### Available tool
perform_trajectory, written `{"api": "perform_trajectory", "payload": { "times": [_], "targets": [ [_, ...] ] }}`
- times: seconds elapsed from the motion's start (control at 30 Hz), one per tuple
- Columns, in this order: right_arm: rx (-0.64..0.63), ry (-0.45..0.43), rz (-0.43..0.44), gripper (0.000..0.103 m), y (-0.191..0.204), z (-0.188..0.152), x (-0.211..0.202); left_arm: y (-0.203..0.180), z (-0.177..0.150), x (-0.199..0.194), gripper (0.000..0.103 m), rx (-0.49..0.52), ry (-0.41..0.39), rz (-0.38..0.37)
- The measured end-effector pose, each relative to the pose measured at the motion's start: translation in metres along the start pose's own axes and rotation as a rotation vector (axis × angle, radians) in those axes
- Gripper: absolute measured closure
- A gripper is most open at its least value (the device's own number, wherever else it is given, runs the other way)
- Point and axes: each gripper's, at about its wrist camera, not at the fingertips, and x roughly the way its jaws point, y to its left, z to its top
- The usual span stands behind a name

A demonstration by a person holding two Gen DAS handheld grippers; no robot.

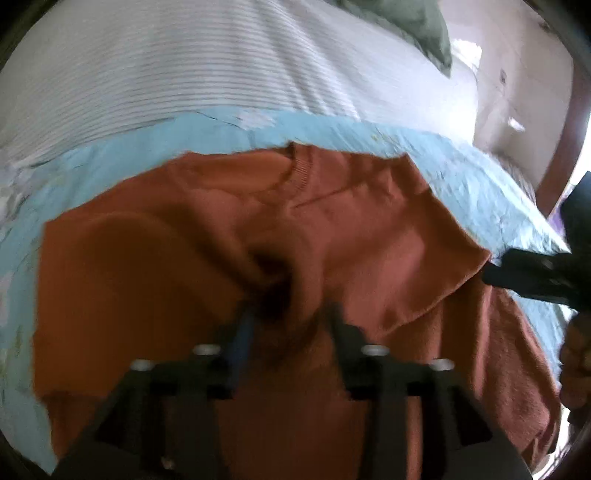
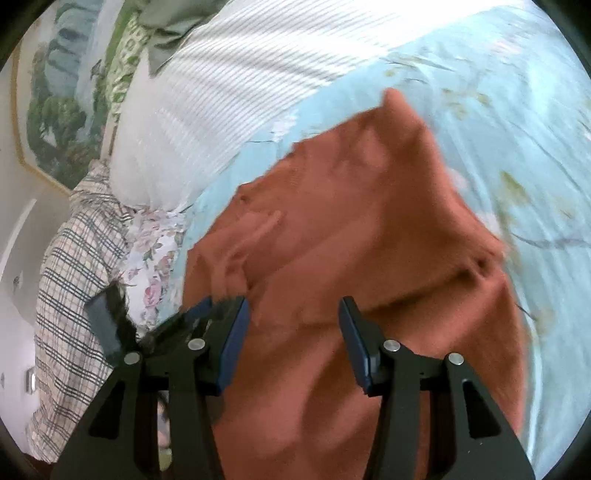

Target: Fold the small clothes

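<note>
The left gripper [image 1: 290,314] reaches forward and down over the rust-orange knit T-shirt [image 1: 229,266], which lies spread on the pale blue floral bedspread [image 1: 461,173] of a bed. In the left wrist view its two fingers stand apart with a bunched ridge of the shirt's cloth risen between them; motion blur hides whether the pads press that fold, so a grip cannot be told. The right gripper [image 2: 293,321] comes in low from the shirt's right side, tilted across the garment; in the left wrist view it shows as a black shape [image 1: 532,273] at the tip of the right sleeve. Its jaws are spread wide, blue pads [image 2: 236,332] facing each other with shirt cloth seen behind the gap, and nothing is clamped between them. The shirt's ribbed neckline [image 1: 295,162] points toward the far side of the bed, and both short sleeves fan outward. Blue bedspread shows as a band around the shirt's far and right edges, wider on the right. Beyond the neckline lies a white ribbed blanket [image 1: 221,62], with a grey-green pillow [image 1: 417,26] past it. In the right wrist view, a plaid cloth [image 2: 70,266] and a rose-printed fabric [image 2: 155,258] sit at the bed's left edge, under a framed landscape painting [image 2: 59,110] on the wall.
</note>
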Motion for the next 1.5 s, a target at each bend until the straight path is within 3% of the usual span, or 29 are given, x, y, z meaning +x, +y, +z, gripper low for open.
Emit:
{"api": "perform_trajectory", "payload": {
  "times": [0.17, 0.33, 0.47, 0.5, 0.53, 0.57, 0.67, 0.83, 0.9, 0.97, 1.1, 1.17, 1.27, 1.33, 1.4, 1.47, 1.5],
  "targets": [
    [-0.014, 0.045, 0.025, 0.051, 0.013, 0.023, 0.055, 0.047, -0.023, -0.044, 0.043, -0.145, -0.043, 0.111],
    [0.016, 0.094, 0.049, 0.051, 0.018, 0.046, 0.114, 0.113, -0.054, -0.061, 0.043, -0.310, -0.005, 0.345],
    [0.038, 0.136, 0.066, 0.051, 0.023, 0.060, 0.152, 0.150, -0.067, -0.054, 0.044, -0.398, 0.050, 0.368],
    [0.040, 0.145, 0.072, 0.056, 0.025, 0.061, 0.160, 0.153, -0.068, -0.052, 0.044, -0.400, 0.056, 0.374],
    [0.030, 0.162, 0.083, 0.066, 0.028, 0.062, 0.167, 0.156, -0.067, -0.049, 0.044, -0.400, 0.063, 0.390],
    [0.022, 0.177, 0.082, 0.097, 0.031, 0.062, 0.171, 0.158, -0.065, -0.044, 0.044, -0.403, 0.073, 0.413],
    [-0.025, 0.084, 0.063, 0.097, 0.043, 0.066, 0.144, 0.166, -0.061, -0.035, 0.044, -0.444, 0.074, 0.438],
    [-0.051, -0.221, 0.046, 0.097, 0.048, 0.070, 0.036, 0.171, -0.053, -0.028, 0.054, -0.484, 0.038, 0.453],
    [-0.024, -0.286, 0.016, 0.097, 0.034, 0.061, 0.009, 0.179, -0.059, -0.033, 0.053, -0.546, 0.015, 0.445],
    [-0.013, -0.260, -0.039, 0.097, 0.016, 0.047, 0.008, 0.186, -0.068, -0.038, 0.053, -0.627, -0.019, 0.392],
    [0.071, -0.113, -0.105, 0.094, -0.022, 0.020, 0.043, 0.178, -0.072, -0.040, 0.053, -0.620, -0.020, 0.419],
    [0.149, -0.089, -0.114, 0.094, -0.039, 0.014, 0.050, 0.181, -0.073, -0.040, 0.053, -0.623, -0.021, 0.404],
    [0.178, -0.127, -0.078, 0.094, -0.047, 0.014, 0.047, 0.184, -0.074, -0.042, 0.053, -0.627, -0.023, 0.376],
    [0.118, -0.144, -0.070, 0.096, -0.035, 0.020, 0.043, 0.185, -0.073, -0.041, 0.053, -0.620, -0.021, 0.376],
    [0.030, -0.219, -0.038, 0.096, -0.018, 0.025, 0.026, 0.184, -0.073, -0.040, 0.053, -0.619, -0.020, 0.380],
    [-0.030, -0.248, -0.098, 0.096, -0.007, 0.028, 0.018, 0.184, -0.073, -0.040, 0.053, -0.619, -0.020, 0.380],
    [-0.029, -0.221, -0.142, 0.096, -0.009, 0.028, 0.022, 0.183, -0.074, -0.039, 0.053, -0.617, -0.019, 0.382]
  ]
}}
